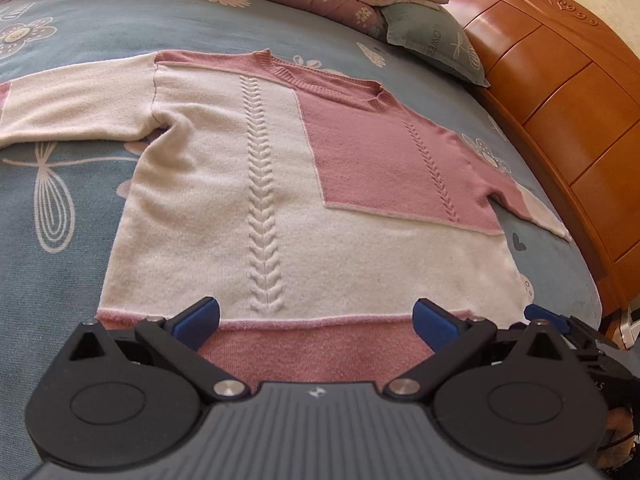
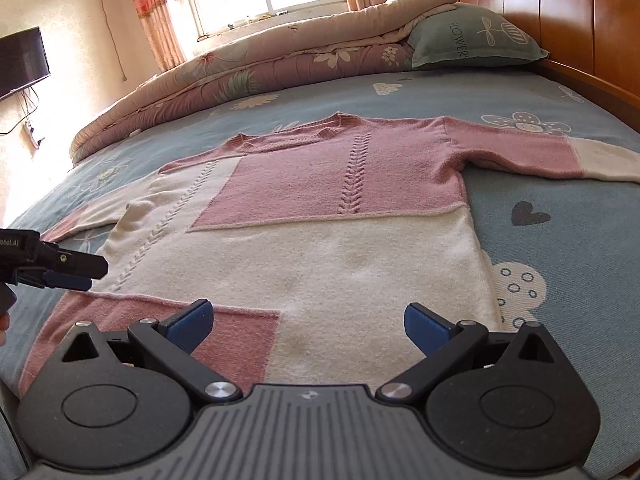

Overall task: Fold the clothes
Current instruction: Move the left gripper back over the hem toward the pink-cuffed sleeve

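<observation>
sweater (image 1: 280, 184) flat on bed (image 1: 60, 208) | pillow (image 1: 432, 40) behind it

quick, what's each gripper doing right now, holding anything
Left gripper: open, holding nothing, over the hem of the sweater.
Right gripper: open, holding nothing, also at the sweater's hem.

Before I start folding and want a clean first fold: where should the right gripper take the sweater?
Probably the right sleeve's cream cuff, approached from the headboard side: it lies flat, stretched straight out from the sweater, so it can swing across the chest.
</observation>
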Demonstrator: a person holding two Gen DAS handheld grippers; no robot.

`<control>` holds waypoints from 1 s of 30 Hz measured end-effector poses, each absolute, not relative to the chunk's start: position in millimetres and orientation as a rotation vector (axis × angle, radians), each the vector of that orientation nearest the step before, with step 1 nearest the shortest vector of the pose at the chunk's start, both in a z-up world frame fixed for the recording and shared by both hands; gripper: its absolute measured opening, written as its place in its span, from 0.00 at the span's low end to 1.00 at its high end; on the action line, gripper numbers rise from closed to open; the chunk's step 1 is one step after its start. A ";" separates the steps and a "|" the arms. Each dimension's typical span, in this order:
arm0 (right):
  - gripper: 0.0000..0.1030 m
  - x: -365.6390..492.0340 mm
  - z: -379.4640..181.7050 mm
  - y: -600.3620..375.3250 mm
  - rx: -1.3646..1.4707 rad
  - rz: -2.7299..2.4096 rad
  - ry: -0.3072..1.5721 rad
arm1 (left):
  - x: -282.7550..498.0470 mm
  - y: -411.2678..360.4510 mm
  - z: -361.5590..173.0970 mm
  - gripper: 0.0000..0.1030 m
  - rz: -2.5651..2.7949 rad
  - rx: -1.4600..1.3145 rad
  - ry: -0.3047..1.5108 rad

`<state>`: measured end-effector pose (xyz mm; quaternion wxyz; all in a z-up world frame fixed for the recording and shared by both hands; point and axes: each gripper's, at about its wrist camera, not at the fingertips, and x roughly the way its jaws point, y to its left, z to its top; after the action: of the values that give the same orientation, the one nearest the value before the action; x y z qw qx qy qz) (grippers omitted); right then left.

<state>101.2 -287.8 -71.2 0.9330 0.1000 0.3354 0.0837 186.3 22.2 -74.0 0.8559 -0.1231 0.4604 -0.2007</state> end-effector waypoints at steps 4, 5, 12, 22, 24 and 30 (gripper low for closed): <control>1.00 109.0 -80.2 -263.2 0.168 0.204 0.738 | 169.9 30.0 -82.9 0.99 -0.403 -0.265 0.957; 1.00 110.1 -84.9 -257.8 0.157 0.217 0.755 | 166.8 31.6 -81.4 0.99 -0.397 -0.267 0.958; 1.00 92.1 -103.8 -228.4 -0.094 0.216 0.684 | 140.2 36.2 -85.4 0.99 -0.392 -0.331 0.977; 1.00 90.7 -105.0 -233.0 -0.085 0.224 0.664 | 140.0 43.5 -72.1 0.99 -0.379 -0.366 0.947; 1.00 91.2 -105.2 -232.5 -0.084 0.223 0.662 | 150.3 49.4 -71.3 0.99 -0.362 -0.397 0.945; 1.00 90.4 -105.9 -232.6 -0.079 0.221 0.655 | 153.8 52.7 -80.5 0.99 -0.333 -0.408 0.983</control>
<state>90.4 -232.6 -105.9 0.9402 -0.0387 0.3208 0.1082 153.8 52.7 -80.5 0.8486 -0.1936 0.4663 -0.1581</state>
